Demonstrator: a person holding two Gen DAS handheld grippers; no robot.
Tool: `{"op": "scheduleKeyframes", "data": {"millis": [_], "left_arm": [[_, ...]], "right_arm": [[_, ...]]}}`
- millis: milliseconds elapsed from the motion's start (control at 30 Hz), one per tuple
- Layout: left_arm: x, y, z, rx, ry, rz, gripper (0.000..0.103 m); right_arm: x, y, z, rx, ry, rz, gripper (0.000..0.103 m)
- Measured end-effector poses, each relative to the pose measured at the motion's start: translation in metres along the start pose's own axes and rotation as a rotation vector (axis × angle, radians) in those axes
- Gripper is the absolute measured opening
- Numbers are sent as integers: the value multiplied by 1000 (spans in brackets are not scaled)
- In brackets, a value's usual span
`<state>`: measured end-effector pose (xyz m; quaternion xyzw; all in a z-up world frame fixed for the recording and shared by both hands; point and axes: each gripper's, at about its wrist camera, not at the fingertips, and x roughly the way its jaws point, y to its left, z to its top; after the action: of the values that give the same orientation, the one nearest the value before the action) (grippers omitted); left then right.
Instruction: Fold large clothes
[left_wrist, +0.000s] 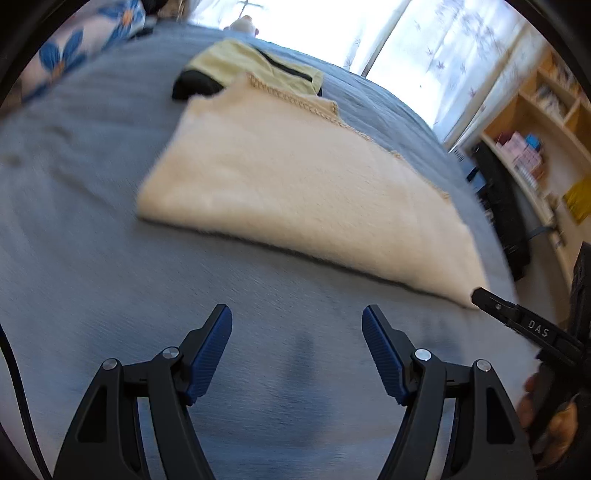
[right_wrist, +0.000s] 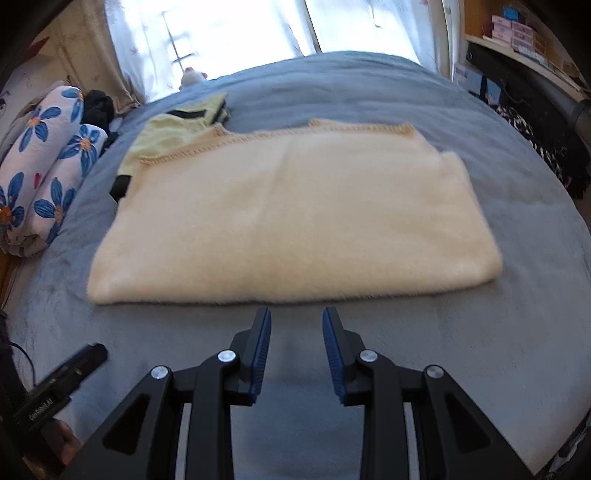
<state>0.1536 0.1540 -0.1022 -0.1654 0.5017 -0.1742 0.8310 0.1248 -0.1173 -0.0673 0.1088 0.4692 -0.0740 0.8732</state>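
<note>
Here, a cream sweater (right_wrist: 291, 218) lies folded flat on the blue bedspread (right_wrist: 517, 332), and both my grippers are off it.

My left gripper (left_wrist: 297, 332) hangs over bare bedspread with its fingers spread wide and nothing between them; the sweater's near folded edge is ahead of it. My right gripper (right_wrist: 296, 325) has its fingers parted by a narrower gap, also gripping nothing, its tips just short of the sweater's near edge. A pale yellow garment (right_wrist: 173, 125) with black trim lies behind the sweater, its near part tucked under the sweater's far corner. A flowered pillow (right_wrist: 44, 162) sits at the left side of the bed, and a wooden shelf (left_wrist: 539, 125) stands to the right.
</note>
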Motion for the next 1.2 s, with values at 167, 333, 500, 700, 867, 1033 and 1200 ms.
{"op": "scheduleKeyframes", "data": {"millis": [167,333,500,700,867,1033,1200], "left_arm": [[26,18,4,-99,30,-67,72],[48,35,7,-180,23,-105,72],[58,41,16,-223,-23,-117,75],[69,44,42,-248,-78,-82,75],[83,55,68,-260,-148,-41,74],[85,57,90,-270,-246,11,63],[70,49,94,-239,-342,54,19]], "right_arm": [[0,19,6,-27,-55,32,29],[12,28,11,-38,-49,54,29],[26,33,17,-54,-30,59,29],[36,34,23,-48,-30,63,29],[43,33,26,-49,-26,63,29],[42,29,32,-54,-34,44,29],[44,24,39,-88,-79,6,29]]}}
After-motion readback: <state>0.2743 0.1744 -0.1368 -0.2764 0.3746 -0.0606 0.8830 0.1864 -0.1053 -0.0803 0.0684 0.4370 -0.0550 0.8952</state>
